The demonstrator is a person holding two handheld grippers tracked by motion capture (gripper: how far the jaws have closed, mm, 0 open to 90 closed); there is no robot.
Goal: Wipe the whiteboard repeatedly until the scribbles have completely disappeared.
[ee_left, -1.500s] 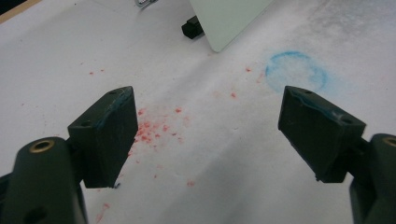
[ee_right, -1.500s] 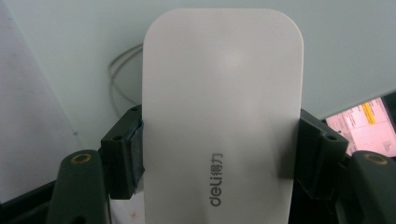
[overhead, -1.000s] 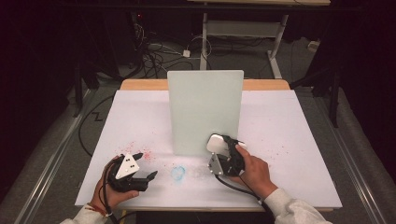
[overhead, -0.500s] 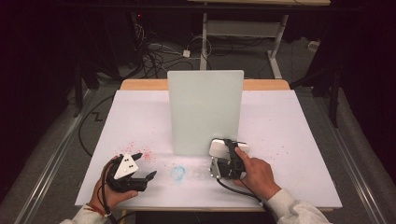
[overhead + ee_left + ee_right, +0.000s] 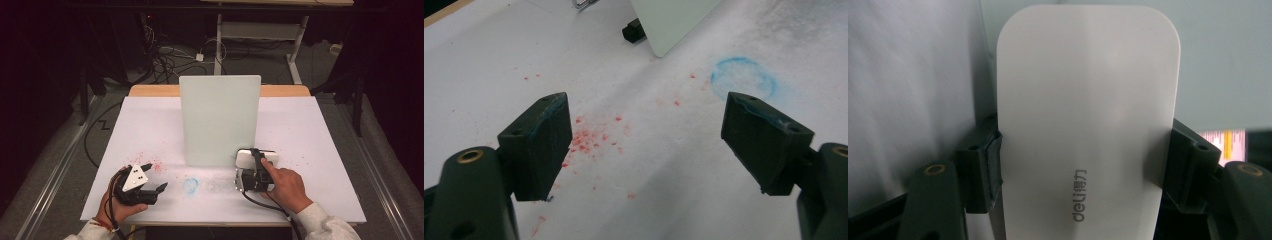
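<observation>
White rounded-rectangular plastic eraser block (image 5: 1088, 125): smooth matte top face, corners broadly rounded, grey "deli" logo with two characters printed near one end. Clamped across width, long sides touching black jaw pads on both flanks, printed end toward gripper body, far end projecting past jaws. In high view, white block (image 5: 256, 158) sits low over white table sheet, just beside lower right corner of upright pale green board; contact with board cannot be told.

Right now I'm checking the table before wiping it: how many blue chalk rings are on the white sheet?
1: a smudged blue chalk ring near the front edge, between the left gripper and the right gripper. The upright pale green board could hide others.
</observation>
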